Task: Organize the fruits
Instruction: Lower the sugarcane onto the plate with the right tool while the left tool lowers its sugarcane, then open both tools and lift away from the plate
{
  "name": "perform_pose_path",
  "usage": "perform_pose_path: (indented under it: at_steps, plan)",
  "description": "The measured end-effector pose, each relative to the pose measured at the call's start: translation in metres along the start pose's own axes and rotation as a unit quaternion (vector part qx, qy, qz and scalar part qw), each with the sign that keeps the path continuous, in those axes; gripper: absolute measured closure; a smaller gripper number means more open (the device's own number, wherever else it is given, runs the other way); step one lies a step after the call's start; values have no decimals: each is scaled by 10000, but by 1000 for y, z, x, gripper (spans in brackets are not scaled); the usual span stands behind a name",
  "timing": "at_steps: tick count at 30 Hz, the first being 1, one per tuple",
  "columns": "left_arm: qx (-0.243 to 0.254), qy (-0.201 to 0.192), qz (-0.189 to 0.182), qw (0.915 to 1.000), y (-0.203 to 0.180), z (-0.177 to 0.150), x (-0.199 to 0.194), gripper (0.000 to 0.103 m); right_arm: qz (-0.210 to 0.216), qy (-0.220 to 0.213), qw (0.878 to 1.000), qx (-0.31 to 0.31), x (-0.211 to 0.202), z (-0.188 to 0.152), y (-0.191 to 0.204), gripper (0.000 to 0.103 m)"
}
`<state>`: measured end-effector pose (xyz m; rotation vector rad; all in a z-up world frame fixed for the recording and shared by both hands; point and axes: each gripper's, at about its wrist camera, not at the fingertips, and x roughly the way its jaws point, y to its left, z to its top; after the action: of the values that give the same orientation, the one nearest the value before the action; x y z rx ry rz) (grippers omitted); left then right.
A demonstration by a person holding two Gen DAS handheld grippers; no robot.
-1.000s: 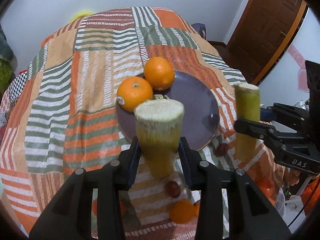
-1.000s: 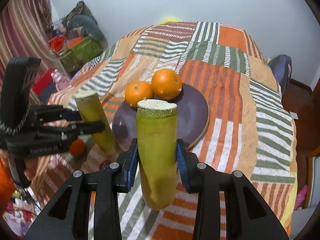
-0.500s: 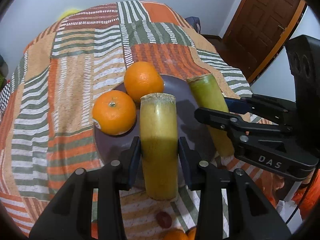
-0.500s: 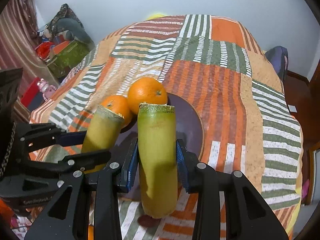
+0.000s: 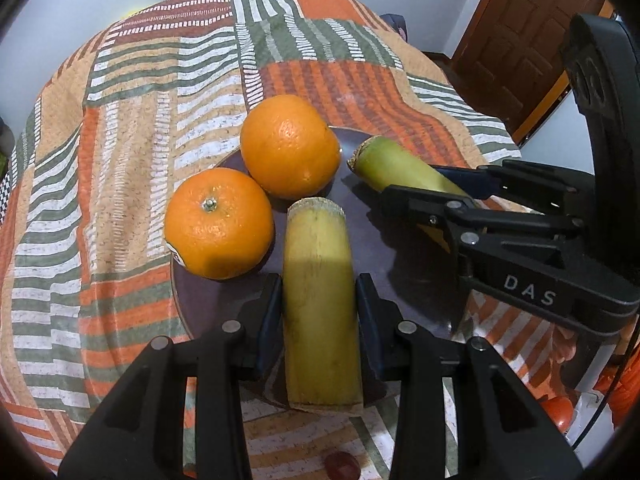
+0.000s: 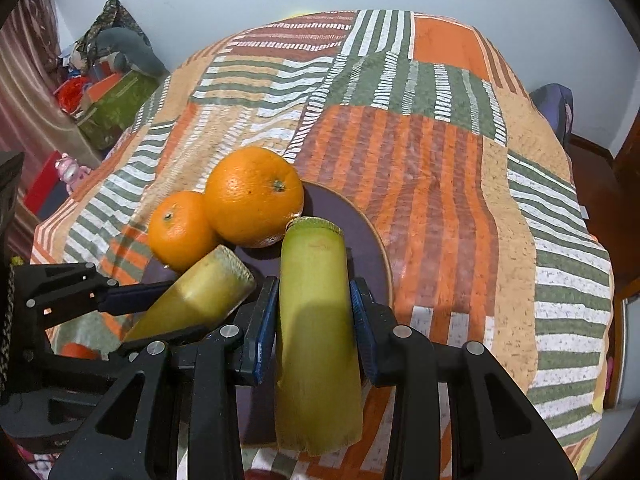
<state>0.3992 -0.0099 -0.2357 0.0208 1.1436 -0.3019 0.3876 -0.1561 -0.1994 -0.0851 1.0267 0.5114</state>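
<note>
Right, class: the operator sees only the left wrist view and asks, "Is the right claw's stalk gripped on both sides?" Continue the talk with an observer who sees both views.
Observer: Yes. The right claw is shut on the green stalk, with a blue pad pressed against each side.
Operator: What lies beyond the table's left edge?
Observer: A green box, with clutter piled behind it.
Operator: Anything else there?
Observer: A small pink toy, nearer to us than the box.
</note>
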Motion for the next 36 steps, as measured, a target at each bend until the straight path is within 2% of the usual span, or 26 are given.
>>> perform_pose_path:
  at_steps: [19, 22, 26, 36]
  plan:
    - [32, -143, 123, 9998, 0, 3, -1, 66, -13, 27, 9999, -125, 12, 11, -2, 70]
    - [125, -190, 194, 9996, -4, 2, -6, 66, -5, 11, 9998, -187, 7, 10, 0, 67]
    - [80, -230, 168, 9996, -5, -1, -15, 66, -152, -195, 9993, -291, -9, 7, 4, 54]
    - [-126, -648, 242, 9975, -2, -14, -71, 66, -188, -609, 9973, -356, -69, -6, 10, 54]
